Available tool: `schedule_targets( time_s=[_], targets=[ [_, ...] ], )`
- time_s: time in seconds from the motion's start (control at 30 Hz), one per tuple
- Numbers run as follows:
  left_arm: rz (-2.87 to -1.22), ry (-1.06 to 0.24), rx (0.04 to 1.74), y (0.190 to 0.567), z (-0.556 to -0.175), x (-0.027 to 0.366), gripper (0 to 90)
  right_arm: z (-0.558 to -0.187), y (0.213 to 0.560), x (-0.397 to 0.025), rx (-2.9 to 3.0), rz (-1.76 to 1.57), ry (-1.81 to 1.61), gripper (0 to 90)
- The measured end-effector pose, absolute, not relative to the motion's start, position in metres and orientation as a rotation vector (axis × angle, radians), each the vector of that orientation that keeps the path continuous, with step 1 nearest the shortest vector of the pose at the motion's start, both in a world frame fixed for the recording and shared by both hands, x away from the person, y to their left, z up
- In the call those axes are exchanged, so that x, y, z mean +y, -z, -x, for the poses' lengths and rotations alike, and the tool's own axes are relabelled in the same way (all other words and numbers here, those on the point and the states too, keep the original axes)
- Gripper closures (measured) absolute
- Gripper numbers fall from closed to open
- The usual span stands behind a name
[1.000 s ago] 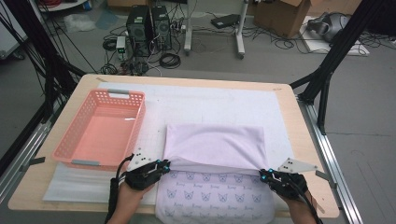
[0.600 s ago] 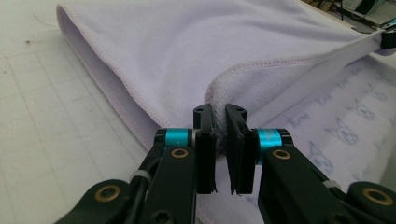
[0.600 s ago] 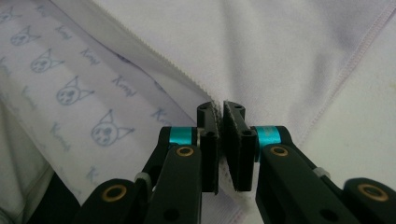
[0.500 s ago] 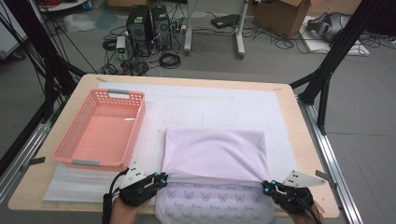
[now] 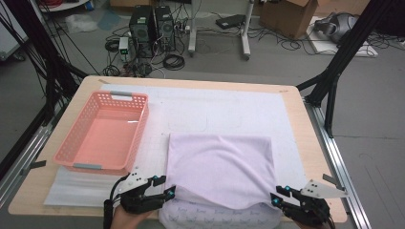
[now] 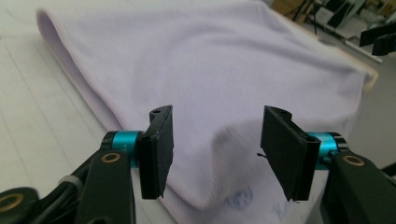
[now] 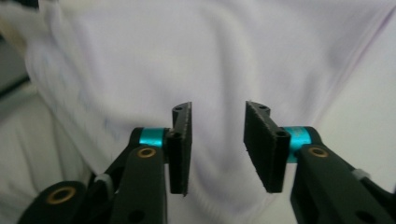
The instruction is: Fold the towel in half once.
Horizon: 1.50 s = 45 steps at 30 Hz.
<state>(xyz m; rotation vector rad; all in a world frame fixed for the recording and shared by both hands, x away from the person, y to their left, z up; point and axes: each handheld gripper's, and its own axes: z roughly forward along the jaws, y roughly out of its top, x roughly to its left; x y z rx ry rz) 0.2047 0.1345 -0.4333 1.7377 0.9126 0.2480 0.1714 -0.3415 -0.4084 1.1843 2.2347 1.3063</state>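
Status: towel (image 5: 220,169) lies folded once on surface nr front edge, printed layer showing below. L gripper (image 5: 168,192) & R gripper (image 5: 274,199) jaws apart, holding nothing. Est. further folds, basket (image 5: 101,132) placement left.

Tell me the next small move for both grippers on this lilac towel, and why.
Probably ease both forward and close on the near folded edge. The left gripper and right gripper are open, with nothing between the jaws, each at a near corner of the lilac towel, whose printed lower layer hangs over the table edge beside the pink basket.
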Motion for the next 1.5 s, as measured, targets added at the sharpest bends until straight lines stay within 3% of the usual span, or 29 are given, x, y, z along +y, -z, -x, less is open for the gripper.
schedule_targets(
  time_s=[0.53,0.63,0.7,0.83,0.97,1.07,1.2,1.4,1.5],
  targets=[
    [-1.747,-0.318,0.992,0.436,-0.263,0.131,42.7,-0.235,0.438,-0.328,2.236,-1.259,-1.018,63.5],
    [-1.754,-0.311,1.009,0.438,-0.274,0.13,42.9,-0.247,0.442,-0.324,2.277,-1.24,-0.973,72.4],
    [-1.755,-0.31,1.016,0.438,-0.282,0.129,43.0,-0.25,0.44,-0.325,2.316,-1.201,-0.965,86.5],
    [-1.762,-0.303,1.019,0.438,-0.295,0.127,42.7,-0.245,0.433,-0.328,2.387,-1.168,-0.893,88.2],
    [-1.773,-0.312,1.037,0.442,-0.304,0.125,42.1,-0.242,0.429,-0.335,2.461,-1.171,-0.907,84.1],
    [-1.797,-0.327,1.044,0.442,-0.309,0.12,41.9,-0.249,0.427,-0.339,2.391,-1.197,-0.981,64.4],
    [-1.789,-0.374,1.059,0.44,-0.321,0.115,43.1,-0.264,0.425,-0.347,2.247,-1.26,-1.064,59.2],
    [-1.876,-0.394,1.135,0.449,-0.333,0.112,58.7,-0.274,0.427,-0.352,2.193,-1.318,-1.089,59.0],
    [-1.906,-0.422,1.141,0.451,-0.334,0.113,73.0,-0.273,0.428,-0.352,2.192,-1.317,-1.09,58.0]
  ],
)
